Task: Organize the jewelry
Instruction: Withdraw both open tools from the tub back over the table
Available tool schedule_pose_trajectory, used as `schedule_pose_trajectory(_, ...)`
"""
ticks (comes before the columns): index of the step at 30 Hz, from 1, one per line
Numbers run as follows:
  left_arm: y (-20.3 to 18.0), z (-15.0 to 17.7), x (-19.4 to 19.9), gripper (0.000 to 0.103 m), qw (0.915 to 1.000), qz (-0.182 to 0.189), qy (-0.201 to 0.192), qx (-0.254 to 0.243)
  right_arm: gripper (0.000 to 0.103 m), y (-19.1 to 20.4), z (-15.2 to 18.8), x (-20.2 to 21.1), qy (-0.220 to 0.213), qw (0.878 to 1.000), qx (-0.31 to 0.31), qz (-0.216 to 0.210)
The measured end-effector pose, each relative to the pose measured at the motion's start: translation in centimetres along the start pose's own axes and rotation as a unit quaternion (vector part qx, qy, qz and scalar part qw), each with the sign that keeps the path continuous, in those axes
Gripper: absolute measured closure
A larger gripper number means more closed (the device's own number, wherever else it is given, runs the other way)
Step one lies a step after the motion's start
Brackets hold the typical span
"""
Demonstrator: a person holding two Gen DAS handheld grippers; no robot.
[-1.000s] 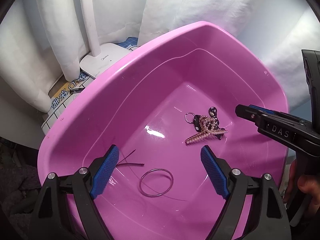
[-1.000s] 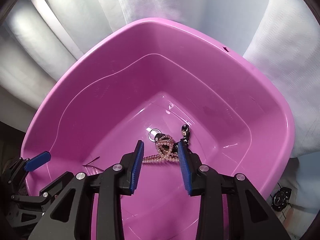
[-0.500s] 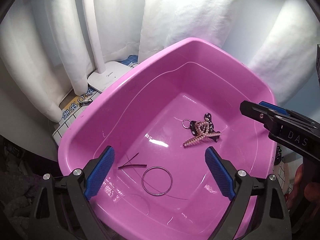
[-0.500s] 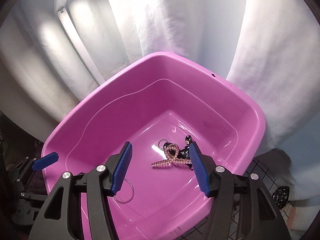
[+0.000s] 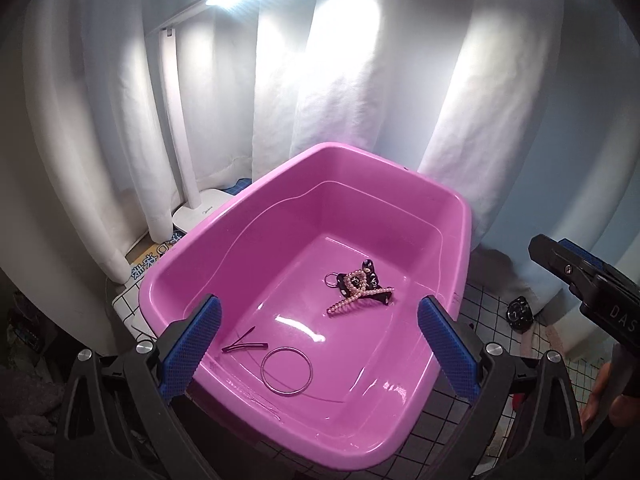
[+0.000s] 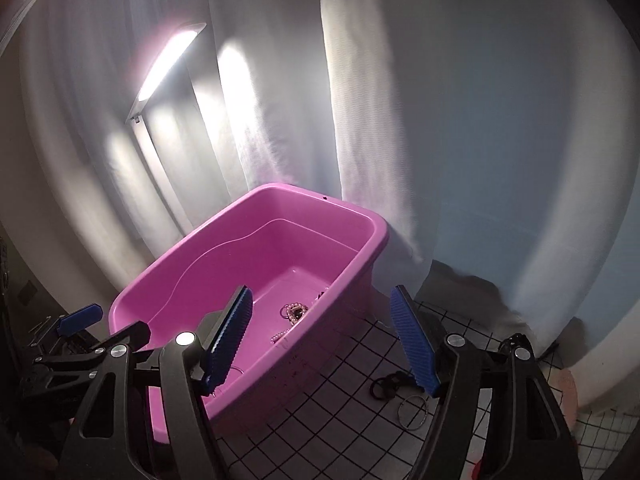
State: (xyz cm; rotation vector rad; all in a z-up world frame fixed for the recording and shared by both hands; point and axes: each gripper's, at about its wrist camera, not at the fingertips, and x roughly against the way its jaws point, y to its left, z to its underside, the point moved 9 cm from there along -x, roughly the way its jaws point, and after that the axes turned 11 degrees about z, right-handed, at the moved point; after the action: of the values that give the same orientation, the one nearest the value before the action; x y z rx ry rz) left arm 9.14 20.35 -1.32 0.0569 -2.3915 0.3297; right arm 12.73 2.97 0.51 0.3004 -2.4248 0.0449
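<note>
A pink plastic tub stands on a grid-patterned cloth. On its floor lie a pearl hair claw on a dark keychain piece, a thin metal bangle and a dark hairpin. My left gripper is open and empty, hovering above the tub's near edge. My right gripper is open and empty, raised over the tub's right corner; its finger shows at the right of the left wrist view. The pearl claw shows between its fingers.
On the cloth right of the tub lie black hair ties, a metal ring and a small dark object. A white desk lamp stands behind the tub on the left. White curtains hang behind.
Both grippers have pulled back and up from the tub. The right gripper has opened wider and moved right, over the cloth. The jewelry in the tub has not moved.
</note>
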Motion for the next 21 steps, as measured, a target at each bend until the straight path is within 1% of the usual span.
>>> schedule_pose_trajectory(5, -4.5, 1.6, 1.2, 0.006, 0.9995, 0.030, -0.008, -0.011, 0.033, -8.5, 5.2, 3.8, 0.010, 0.997, -0.043, 0.057)
schedule_pose_trajectory(8, -7.3, 3.1, 1.8, 0.006, 0.9988, 0.040, -0.015, -0.023, 0.033, -13.7, 8.9, 5.7, 0.022, 0.992, -0.079, 0.092)
schedule_pose_trajectory(12, -10.8, 5.7, 1.7, 0.006, 0.9975, 0.066, -0.006, -0.026, 0.033, -19.1, 13.8, 8.6, 0.037, 0.985, -0.108, 0.126)
schedule_pose_trajectory(16, -13.6, 8.7, 0.4, 0.006, 0.9970, 0.071, 0.013, -0.030, 0.033, -22.6, 18.4, 10.1, 0.057, 0.980, -0.133, 0.135)
schedule_pose_trajectory(18, -14.6, 10.2, -0.5, 0.006, 0.9966, 0.074, 0.026, -0.024, 0.033, -23.5, 20.1, 10.1, 0.066, 0.980, -0.138, 0.130)
schedule_pose_trajectory(21, -15.1, 12.3, -2.0, 0.006, 0.9962, 0.073, 0.045, -0.012, 0.033, -24.5, 22.4, 9.5, 0.078, 0.980, -0.139, 0.120)
